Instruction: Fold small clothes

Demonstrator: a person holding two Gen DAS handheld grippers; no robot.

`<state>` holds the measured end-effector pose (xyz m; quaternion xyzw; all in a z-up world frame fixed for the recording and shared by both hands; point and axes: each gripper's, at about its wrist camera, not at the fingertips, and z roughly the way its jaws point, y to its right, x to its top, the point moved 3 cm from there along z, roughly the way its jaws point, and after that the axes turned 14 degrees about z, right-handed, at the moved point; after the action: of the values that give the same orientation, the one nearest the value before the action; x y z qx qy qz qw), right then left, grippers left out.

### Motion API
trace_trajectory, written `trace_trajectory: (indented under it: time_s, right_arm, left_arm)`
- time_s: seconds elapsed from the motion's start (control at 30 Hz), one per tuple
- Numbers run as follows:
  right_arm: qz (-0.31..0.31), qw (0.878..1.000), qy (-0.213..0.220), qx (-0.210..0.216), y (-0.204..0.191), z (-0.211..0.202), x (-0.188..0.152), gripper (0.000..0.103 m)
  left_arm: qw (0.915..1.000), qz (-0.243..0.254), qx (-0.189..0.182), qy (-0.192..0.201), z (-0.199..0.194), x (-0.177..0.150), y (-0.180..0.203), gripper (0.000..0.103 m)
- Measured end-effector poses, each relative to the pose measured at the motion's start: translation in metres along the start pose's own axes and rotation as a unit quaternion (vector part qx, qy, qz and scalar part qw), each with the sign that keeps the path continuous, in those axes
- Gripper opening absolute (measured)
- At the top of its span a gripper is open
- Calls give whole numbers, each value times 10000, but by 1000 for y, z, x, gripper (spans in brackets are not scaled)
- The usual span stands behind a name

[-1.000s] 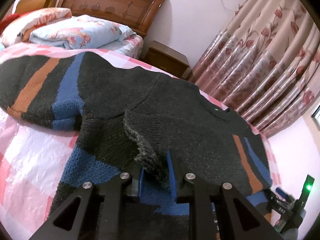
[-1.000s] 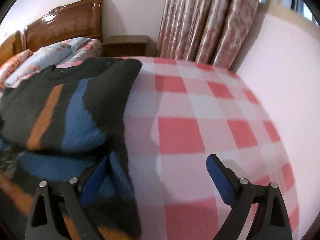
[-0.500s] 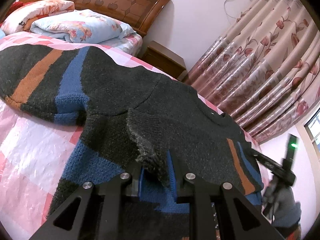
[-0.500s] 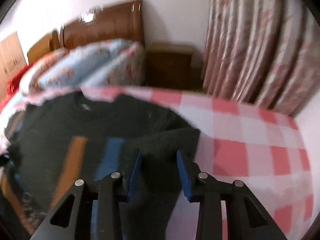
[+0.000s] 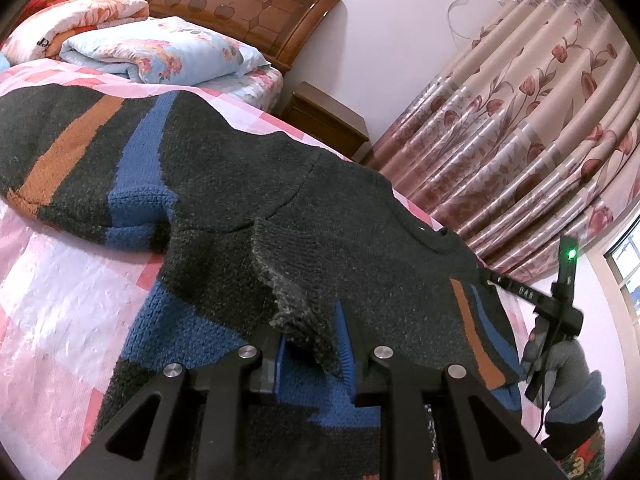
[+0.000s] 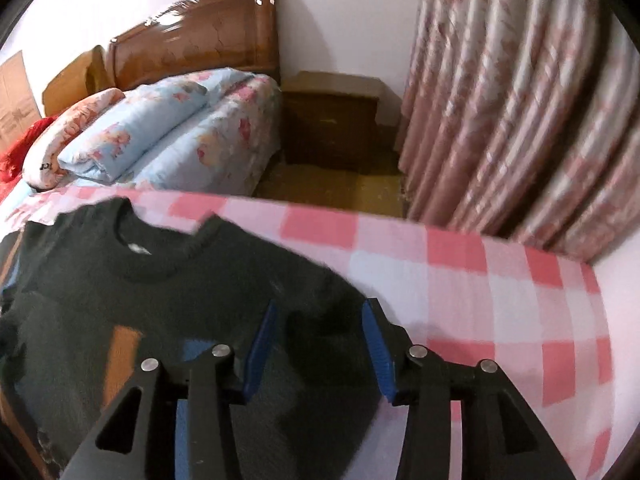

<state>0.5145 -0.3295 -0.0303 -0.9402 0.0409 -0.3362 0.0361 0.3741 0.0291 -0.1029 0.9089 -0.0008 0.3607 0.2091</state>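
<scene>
left hand-held gripper [image 5: 312, 344] clamped on raised fold of dark sweater [image 5: 224, 184]; right hand-held gripper [image 6: 320, 344] fingers apart over sweater edge. sweater spread ahead on pink checked bed cover [image 6: 500, 304]; curtains [image 5: 520, 120] beyond.

Both wrist views look close over the sweater [image 5: 248, 184] toward the headboard [image 6: 208, 44]

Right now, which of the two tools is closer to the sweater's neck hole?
Probably the right. The right tool sits just below the neck hole, jaws apart over the sweater. The left tool pinches a cuff farther down the sweater's body.
</scene>
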Motion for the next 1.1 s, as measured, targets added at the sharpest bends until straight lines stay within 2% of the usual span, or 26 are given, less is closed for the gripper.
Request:
trace_trajectory:
  time_s: [0.1,0.17,0.2,0.27,0.37,0.47,0.57,0.63,0.7,0.73,0.77,0.83,0.9,0.97,1.03,1.1]
  right_arm:
    - [-448,9988,-1,-174,-23,10,6,103]
    - [-791,9954,-290,-447,-35,26,2,103]
    - [-747,9961,-211,-430,-35,28,4,103]
    - [-359,9977,-498,-297,-21,29,10,103]
    - [-90,9976,-391,-564,-6,7,2,103]
    - [-82,9999,125,-58,-10,-48,-30,103]
    - [-284,9993,202,138,-22,-71,-69,103]
    - [-441,9989,121,111,-29,-73,-100,103]
    - [-603,9981,63,-132,-30,-65,-120,103]
    - [-545,9982,215,-113,-28,-69,-123,103]
    - [-403,9990,133,-157,-27,-72,-124,103]
    - [-195,9993,243,-215,-28,-84,-124,103]
    - [-109,9991,403,-77,-37,-98,-132,103]
    - [-146,9993,221,-252,-36,-89,-144,103]
    - [-370,9983,333,-297,-43,-88,-159,103]
    - [-578,9959,392,-575,-50,-88,-162,103]
  left_arm:
    - [10000,29,24,4,0,0,1,22]
    - [10000,33,24,3,0,0,2,22]
    - [10000,33,22,9,0,0,2,23]
    - [10000,24,5,15,1,0,2,23]
    - [10000,22,-5,16,1,0,2,24]
    - [10000,20,-4,18,2,0,3,24]
    - [10000,22,-2,20,1,0,3,24]
    - [10000,24,1,20,2,0,3,25]
    - [10000,28,9,20,2,0,3,24]
    - [10000,36,19,24,1,0,3,24]
    - [10000,40,22,23,1,0,3,25]
    - [10000,34,16,24,1,0,3,25]
    - [10000,18,5,25,1,1,2,25]
    - [10000,11,-4,24,1,1,2,25]
    - [10000,-15,-42,16,1,0,1,24]
    - [9995,-210,-245,11,-4,-1,-6,25]
